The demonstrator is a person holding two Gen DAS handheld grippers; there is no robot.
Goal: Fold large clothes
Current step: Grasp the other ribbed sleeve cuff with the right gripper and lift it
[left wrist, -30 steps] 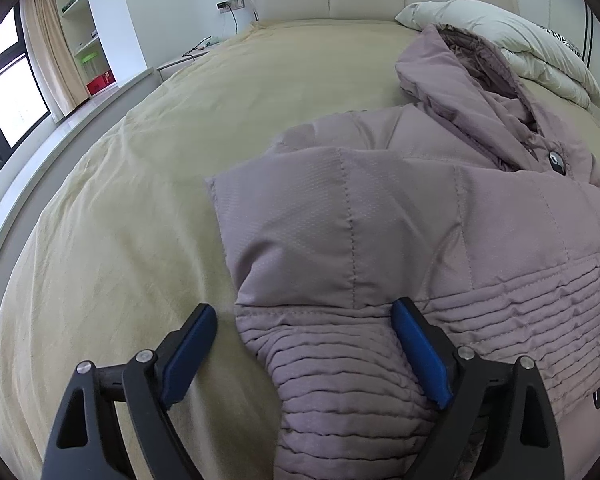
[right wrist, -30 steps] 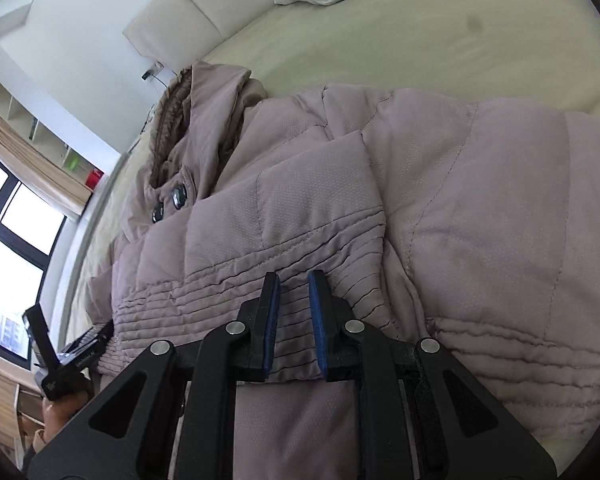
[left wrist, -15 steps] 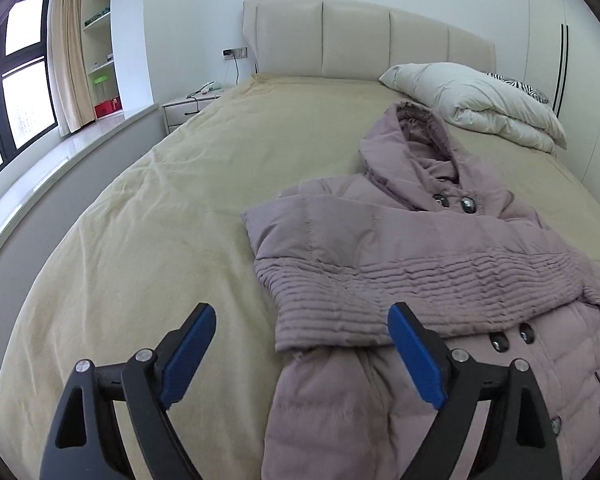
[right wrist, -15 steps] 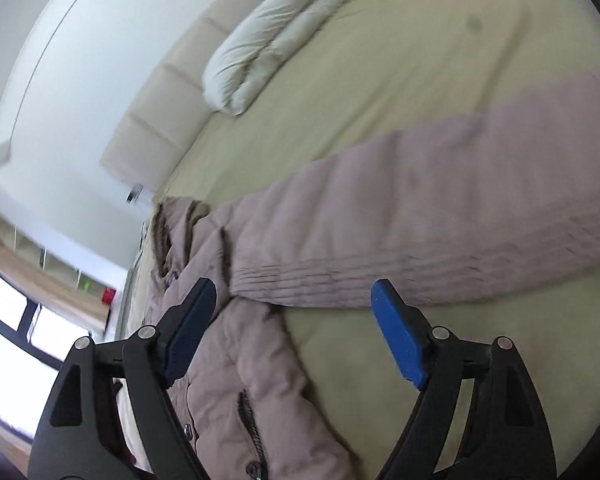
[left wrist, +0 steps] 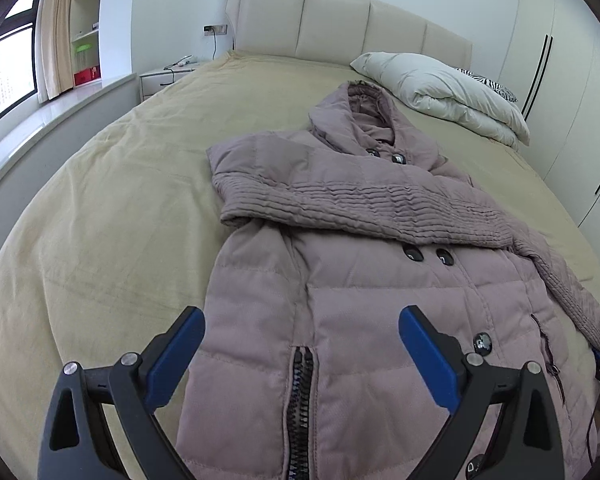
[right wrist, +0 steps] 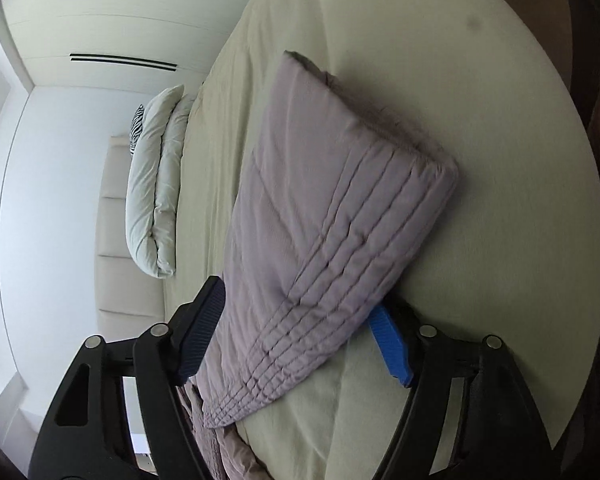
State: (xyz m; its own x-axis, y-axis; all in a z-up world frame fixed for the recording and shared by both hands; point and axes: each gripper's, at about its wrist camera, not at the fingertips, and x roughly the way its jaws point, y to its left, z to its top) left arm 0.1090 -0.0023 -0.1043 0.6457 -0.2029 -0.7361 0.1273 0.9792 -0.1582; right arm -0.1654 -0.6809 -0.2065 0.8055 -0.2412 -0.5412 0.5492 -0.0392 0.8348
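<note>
Left gripper point(left wrist: 302, 354): fingers spread wide, nothing between the pads, poised over the lower front of the coat point(left wrist: 356, 280). Zipper point(left wrist: 300, 408) directly ahead, between the fingers. Coat lies flat on the bed point(left wrist: 112, 216), long axis running straight away from the gripper, hem nearest, hood point(left wrist: 360, 120) farthest, pointing at the headboard point(left wrist: 340, 16). One sleeve point(left wrist: 340, 204) folded crosswise over the chest, beyond the paired buttons point(left wrist: 428, 256). White duvet point(left wrist: 440, 88) ahead and right of the hood.

Right gripper point(right wrist: 296, 338): fingers apart, straddling the other sleeve point(right wrist: 332, 240) without pinching it. This sleeve stretches ahead from the gripper across the sheet, cuff end farthest.
</note>
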